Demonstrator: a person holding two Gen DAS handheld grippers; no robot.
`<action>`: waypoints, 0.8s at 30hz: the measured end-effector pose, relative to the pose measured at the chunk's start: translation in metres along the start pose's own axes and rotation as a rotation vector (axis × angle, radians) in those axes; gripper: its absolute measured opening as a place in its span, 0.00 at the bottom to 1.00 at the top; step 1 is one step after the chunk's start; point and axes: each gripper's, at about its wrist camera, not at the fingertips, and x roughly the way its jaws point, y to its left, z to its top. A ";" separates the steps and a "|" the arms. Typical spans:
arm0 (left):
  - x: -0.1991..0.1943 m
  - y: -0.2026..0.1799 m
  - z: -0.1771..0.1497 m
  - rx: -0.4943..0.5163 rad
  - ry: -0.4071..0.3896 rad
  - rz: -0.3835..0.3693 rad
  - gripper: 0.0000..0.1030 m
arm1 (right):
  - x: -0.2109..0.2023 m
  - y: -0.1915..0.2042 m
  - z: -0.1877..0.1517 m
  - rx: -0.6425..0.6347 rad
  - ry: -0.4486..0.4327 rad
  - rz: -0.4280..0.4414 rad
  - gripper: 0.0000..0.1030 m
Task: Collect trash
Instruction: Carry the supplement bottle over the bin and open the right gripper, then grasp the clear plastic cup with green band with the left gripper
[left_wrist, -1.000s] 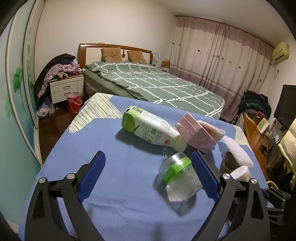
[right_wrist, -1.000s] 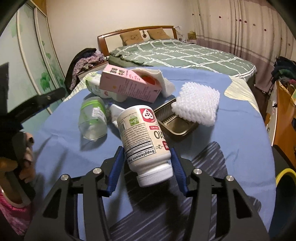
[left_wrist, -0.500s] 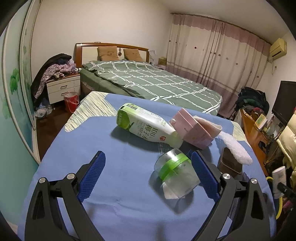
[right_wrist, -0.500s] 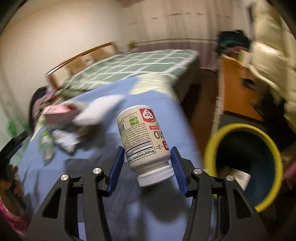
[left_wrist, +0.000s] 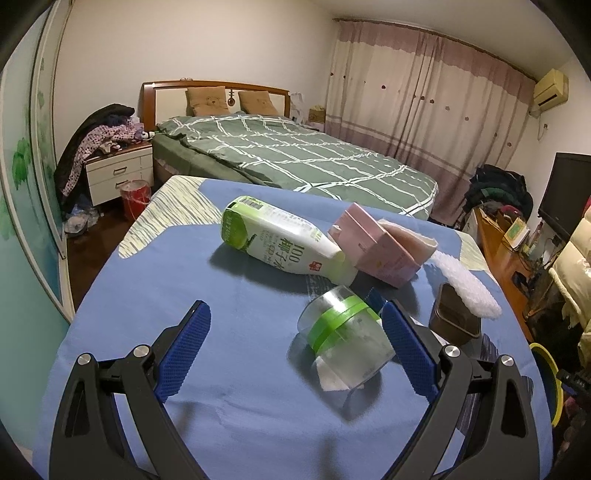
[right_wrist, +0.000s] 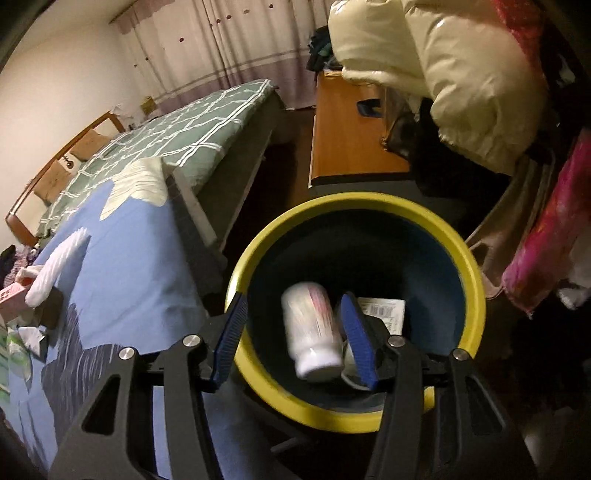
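White bottle (right_wrist: 314, 332), blurred, is being released over the yellow-rimmed bin (right_wrist: 436, 225); the right tongs (right_wrist: 295, 338) are best kept centred above it, spread apart. Left tongs (left_wrist: 295, 350) gape empty.

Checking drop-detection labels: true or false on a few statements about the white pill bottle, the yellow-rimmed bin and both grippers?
1. The white plastic supplement bottle is above the yellow-rimmed dark bin: true.
2. The right gripper clamps it: false, a gap shows beside one pad.
3. The left gripper holds the clear green-banded cup: false, the jaws are open and the cup lies on the blue cloth.
4. The green-and-white drink bottle lies on its side: true.
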 end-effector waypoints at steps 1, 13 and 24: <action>0.001 -0.001 0.000 0.004 0.003 -0.003 0.90 | -0.002 0.004 -0.001 -0.006 -0.006 0.009 0.50; 0.021 -0.024 -0.010 0.101 0.091 -0.039 0.90 | -0.017 0.086 -0.026 -0.197 -0.058 0.133 0.52; 0.043 -0.050 -0.012 0.129 0.202 -0.051 0.90 | -0.011 0.084 -0.023 -0.166 -0.021 0.146 0.52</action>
